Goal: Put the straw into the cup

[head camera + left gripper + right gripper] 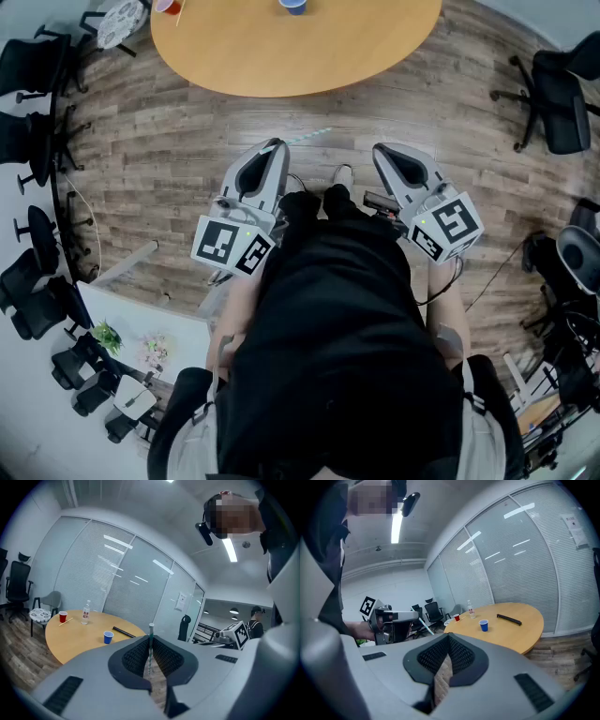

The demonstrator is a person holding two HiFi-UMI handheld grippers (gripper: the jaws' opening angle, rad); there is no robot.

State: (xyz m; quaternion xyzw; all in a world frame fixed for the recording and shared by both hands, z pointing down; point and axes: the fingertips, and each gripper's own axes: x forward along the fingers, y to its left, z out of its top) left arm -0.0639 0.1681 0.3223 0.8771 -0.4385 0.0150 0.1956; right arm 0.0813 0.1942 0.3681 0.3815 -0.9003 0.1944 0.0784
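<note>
The left gripper (272, 147) is pinched almost shut on the straw (151, 639), a thin clear one with a greenish tint that stands upright across the pads in the left gripper view, its top end poking above the jaw tips; from the head view it shows as a pale line sticking sideways off that gripper's tip toward the right, so its long axis runs crosswise to the way the gripper points. Ahead of both grippers, across a stretch of wooden floor, is the round table (281, 56), and the person stands well apart from its near edge. Along the table from its left end are a red cup (63, 617) with a thin stick or straw just beside it, a clear water bottle (86, 612), a blue cup (108, 637) set in from the near edge, and a long black object (123, 631) lying flat behind it. The blue cup looks like the likelier target, being the nearer one, though the views do not settle which cup is meant; it lies forward and a little left of the left gripper's line, so the coming move seems to be a walk-in and reach, with the straw's lower end brought over the rim. The right gripper (386, 152) has its jaws together with nothing between them, and it is no nearer the cups
</note>
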